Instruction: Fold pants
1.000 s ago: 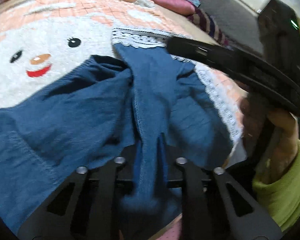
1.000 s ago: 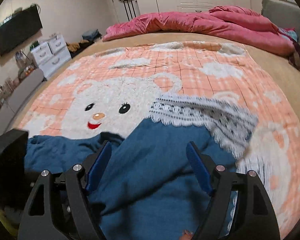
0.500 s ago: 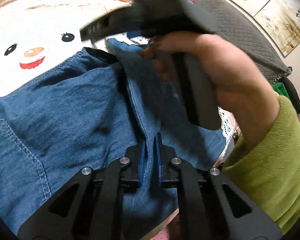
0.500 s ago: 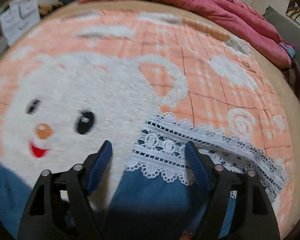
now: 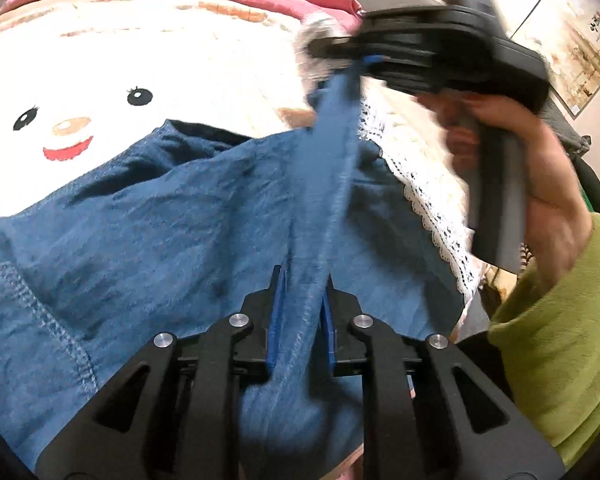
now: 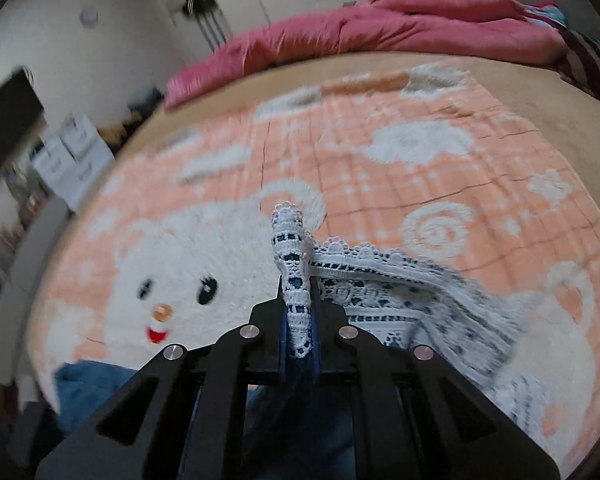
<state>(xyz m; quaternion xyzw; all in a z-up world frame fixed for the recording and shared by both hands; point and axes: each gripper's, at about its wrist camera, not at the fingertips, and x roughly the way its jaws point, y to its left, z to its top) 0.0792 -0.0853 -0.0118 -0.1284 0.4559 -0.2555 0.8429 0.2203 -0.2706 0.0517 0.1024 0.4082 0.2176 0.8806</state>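
Note:
Blue denim pants with a white lace hem lie rumpled on a peach bear blanket. My left gripper sits low over them with a raised fold of denim pinched between its blue pads; its jaws are opening slightly. That fold stretches up to my right gripper, held by a hand above the pants. In the right wrist view, my right gripper is closing, and its pads clamp a strip of the lace hem. The rest of the hem trails off to the right.
A pink duvet is bunched along the far edge of the bed. The peach blanket stretches out beyond the pants. A green sleeve fills the right side of the left wrist view. White drawers stand beside the bed at left.
My right gripper went from open over the pants leg to shut on the lace hem, and it has lifted the cloth. My left gripper kept its place on the denim fold.

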